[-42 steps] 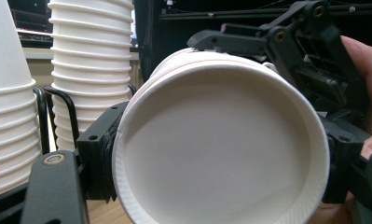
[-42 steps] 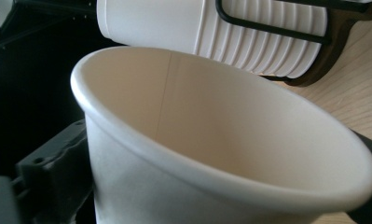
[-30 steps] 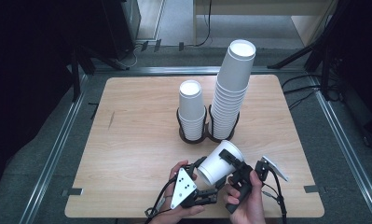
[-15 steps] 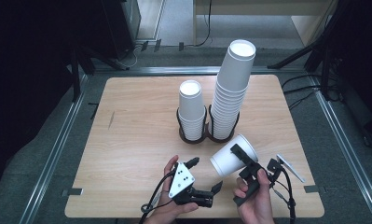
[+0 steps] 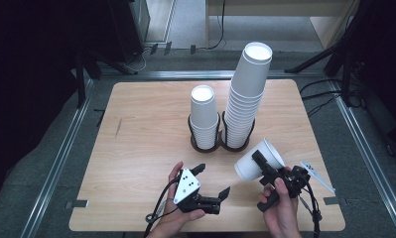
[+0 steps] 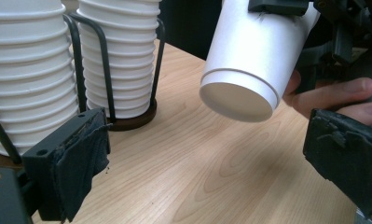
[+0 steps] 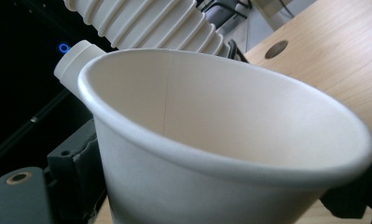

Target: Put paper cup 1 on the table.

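Note:
A single white paper cup (image 5: 257, 159) hangs tilted above the table's front right, its base pointing left and down; my right gripper (image 5: 261, 165) is shut on it. In the right gripper view the cup's open mouth (image 7: 230, 140) fills the front. The cup's base (image 6: 239, 100) faces the left gripper view. My left gripper (image 5: 212, 181) stands open near the front edge, a little left of the cup, with nothing between its jaws. A short cup stack (image 5: 204, 116) and a tall cup stack (image 5: 245, 96) stand in a black wire holder (image 5: 205, 146) at mid-table.
The wooden table (image 5: 136, 144) has bare surface to the left of the holder and along the front. Metal rails (image 5: 66, 148) run along both sides on the floor. A small white strip (image 5: 314, 174) lies by the right hand.
The right gripper has carried the cup rightwards, away from the left gripper. The left gripper has let go of the cup and now stands open, apart from it.

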A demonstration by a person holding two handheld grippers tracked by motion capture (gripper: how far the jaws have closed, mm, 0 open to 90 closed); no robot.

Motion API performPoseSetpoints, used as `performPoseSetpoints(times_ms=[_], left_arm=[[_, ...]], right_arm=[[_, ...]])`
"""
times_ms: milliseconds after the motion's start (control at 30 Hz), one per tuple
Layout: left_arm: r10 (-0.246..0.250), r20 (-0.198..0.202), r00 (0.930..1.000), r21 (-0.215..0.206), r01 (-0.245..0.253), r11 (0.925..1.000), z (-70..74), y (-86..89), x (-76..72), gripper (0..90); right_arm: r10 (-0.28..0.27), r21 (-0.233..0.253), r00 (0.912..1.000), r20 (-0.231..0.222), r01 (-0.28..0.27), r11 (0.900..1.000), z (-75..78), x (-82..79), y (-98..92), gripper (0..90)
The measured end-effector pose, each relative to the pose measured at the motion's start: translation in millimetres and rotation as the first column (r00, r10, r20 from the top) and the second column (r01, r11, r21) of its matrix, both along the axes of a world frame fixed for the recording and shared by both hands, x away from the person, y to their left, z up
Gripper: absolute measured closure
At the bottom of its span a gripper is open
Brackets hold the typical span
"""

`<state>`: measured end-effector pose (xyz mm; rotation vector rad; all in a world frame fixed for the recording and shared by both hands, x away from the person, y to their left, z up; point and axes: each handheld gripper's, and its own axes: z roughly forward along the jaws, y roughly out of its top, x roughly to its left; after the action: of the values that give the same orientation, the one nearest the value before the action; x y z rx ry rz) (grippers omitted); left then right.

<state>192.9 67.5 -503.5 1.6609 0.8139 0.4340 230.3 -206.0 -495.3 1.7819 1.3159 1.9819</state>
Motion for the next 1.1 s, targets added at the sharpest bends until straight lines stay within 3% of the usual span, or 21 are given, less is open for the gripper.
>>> performPoseSetpoints(times_ms=[200, 400, 667, 767, 867, 1000, 1100], left_arm=[[0.007, -0.020, 0.9998, 0.000, -0.007, 1.0000, -2.1, 2.8, 3.1, 0.9], [0.033, -0.026, 0.9991, 0.004, -0.033, 0.9994, -3.4, 6.8, 5.9, 0.9], [0.056, -0.038, 0.9977, -0.001, -0.056, 0.9984, -4.3, 12.7, 9.7, 0.9], [0.065, -0.039, 0.9971, -0.002, -0.065, 0.9979, -4.6, 14.7, 11.0, 0.9], [0.074, -0.042, 0.9964, -0.003, -0.074, 0.9973, -5.1, 16.6, 12.2, 0.9], [0.082, -0.047, 0.9956, 0.000, -0.082, 0.9966, -5.9, 18.2, 13.5, 0.9], [0.087, -0.048, 0.9950, 0.001, -0.087, 0.9962, -6.3, 19.5, 14.4, 0.9]], right_arm=[[-0.043, -0.093, 0.9979, 0.049, 0.047, 0.995, 2.9, 1.6, -6.2, 11.6], [-0.055, -0.129, 0.9955, 0.077, 0.065, 0.989, 4.7, 2.5, -10.6, 11.6], [-0.063, -0.231, 0.9877, 0.143, 0.095, 0.968, 6.8, 2.9, -9.3, 11.6], [-0.068, -0.292, 0.9795, 0.190, 0.122, 0.949, 7.0, 3.2, -8.0, 11.7], [-0.072, -0.360, 0.9724, 0.222, 0.150, 0.921, 6.0, 4.3, -6.5, 11.6], [-0.081, -0.398, 0.9666, 0.243, 0.175, 0.900, 3.6, 7.0, -8.0, 11.6], [-0.094, -0.444, 0.9559, 0.278, 0.215, 0.870, 2.0, 8.9, -9.7, 11.5]])
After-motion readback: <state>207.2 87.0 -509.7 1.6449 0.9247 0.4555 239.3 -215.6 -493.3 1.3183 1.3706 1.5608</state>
